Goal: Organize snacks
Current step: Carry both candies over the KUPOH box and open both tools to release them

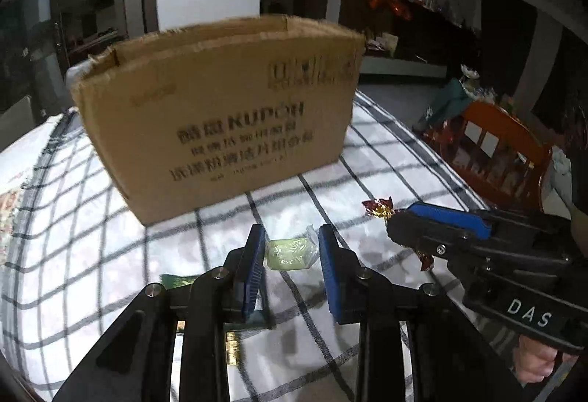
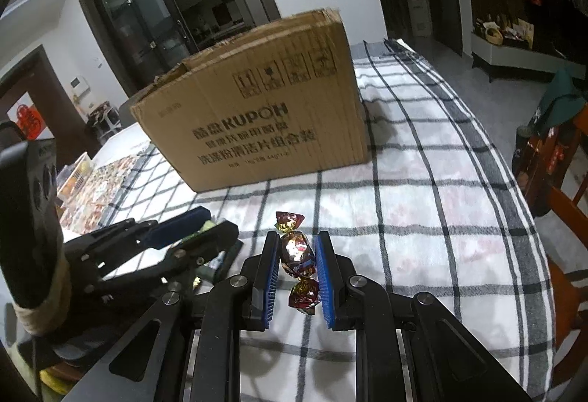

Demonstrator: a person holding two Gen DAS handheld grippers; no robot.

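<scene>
Plainly, the right gripper (image 2: 294, 277) has its blue-padded fingers (image 2: 265, 286) drawn in close on either side of a foil-wrapped candy (image 2: 297, 253), the pads at or very near the fat middle of the sweet while its twisted ends stick out fore and aft; whether it is truly pinched or merely bracketed I cannot tell for sure, though it looks held. That candy should be light and hard at the core, with crinkly, slick foil, so the round middle is the place to hold it; the twisted tails would only slide or tear. The left gripper (image 1: 292, 251) stands wider, its fingers (image 1: 332, 277) either side of a pale green wrapped sweet (image 1: 290, 252) with a gap showing at each pad, so it is around the piece but not closed on it. This one looks a soft, squarish block in clear film, likely to dent if squeezed hard; a gentle hold across its flat sides would serve. Both sweets are low over the checked cloth of the counter (image 2: 422, 218), side by side and near each other. Farther out stands an open cardboard box (image 1: 220, 122), upright, well apart from both grippers, and by my judgement the place the snacks belong. A wooden chair (image 1: 496, 152) sits beyond the counter's edge.
</scene>
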